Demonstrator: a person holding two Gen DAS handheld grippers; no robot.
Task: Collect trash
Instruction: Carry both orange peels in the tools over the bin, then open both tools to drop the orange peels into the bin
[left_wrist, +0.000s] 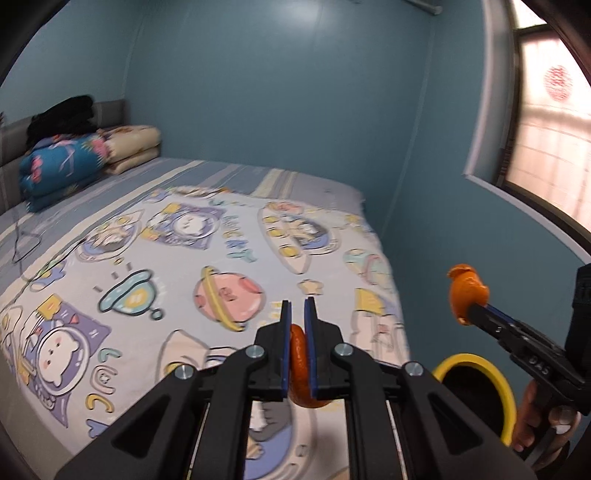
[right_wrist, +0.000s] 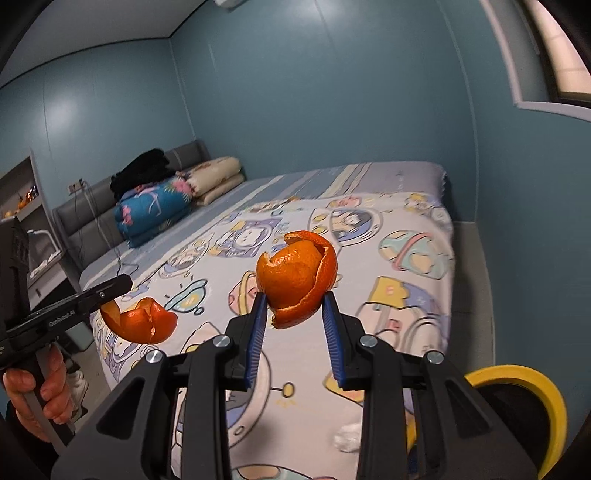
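Observation:
My left gripper (left_wrist: 298, 308) is shut on a piece of orange peel (left_wrist: 300, 369) held above the bed; the same gripper (right_wrist: 122, 286) and its peel (right_wrist: 140, 319) show at the left in the right wrist view. My right gripper (right_wrist: 295, 299) is shut on a larger cupped orange peel (right_wrist: 297, 277), also held over the bed; it shows at the right in the left wrist view (left_wrist: 476, 308) with its peel (left_wrist: 467, 291). A black bin with a yellow rim (left_wrist: 480, 363) stands beside the bed, below the right gripper, and shows in the right wrist view (right_wrist: 524, 373) too.
The bed (left_wrist: 184, 258) has a cartoon space sheet. Folded quilts (left_wrist: 62, 166) and dark clothing (left_wrist: 62, 116) lie by the headboard. A cable (left_wrist: 22, 243) trails on the mattress. Blue walls and a window (left_wrist: 546, 147) stand to the right. A shelf (right_wrist: 22, 199) is left of the bed.

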